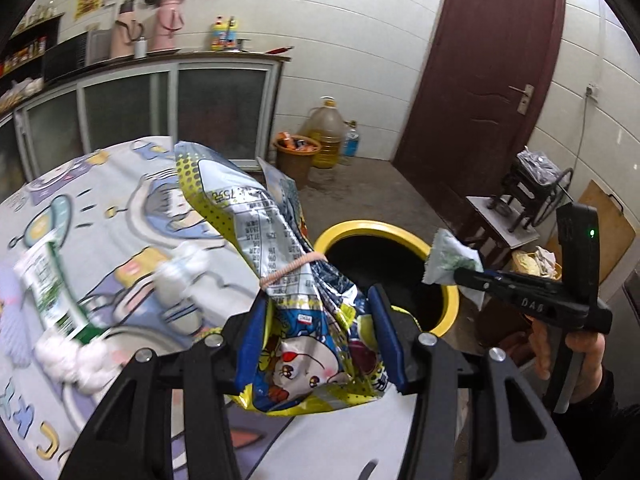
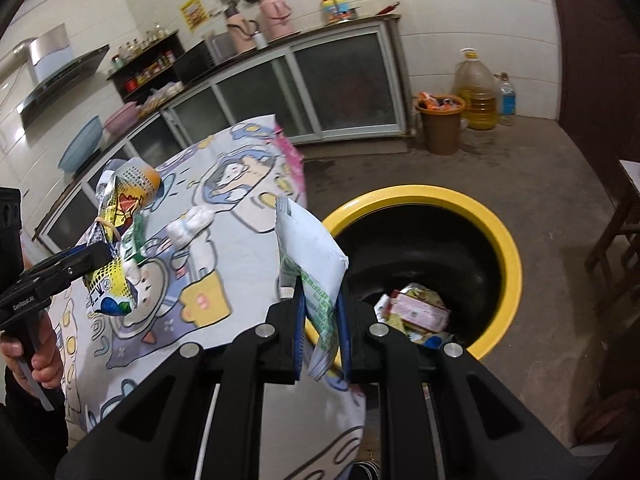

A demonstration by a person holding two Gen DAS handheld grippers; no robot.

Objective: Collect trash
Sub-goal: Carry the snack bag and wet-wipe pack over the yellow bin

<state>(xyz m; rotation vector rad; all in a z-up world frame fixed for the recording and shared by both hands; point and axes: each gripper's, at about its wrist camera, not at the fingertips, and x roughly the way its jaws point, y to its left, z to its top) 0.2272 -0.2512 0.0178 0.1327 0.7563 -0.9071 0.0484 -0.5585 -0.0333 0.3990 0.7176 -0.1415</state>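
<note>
My left gripper is shut on a blue and yellow snack bag tied with a rubber band, held over the table edge. It also shows in the right wrist view, where the left gripper holds the snack bag. My right gripper is shut on a white and green packet beside the yellow-rimmed black bin, which has wrappers inside. In the left wrist view the right gripper holds the packet above the bin.
The table wears a cartoon cloth carrying a green and white packet and crumpled tissues. A brown bucket and an oil jug stand by the cabinet. A stool with a machine is right of the bin.
</note>
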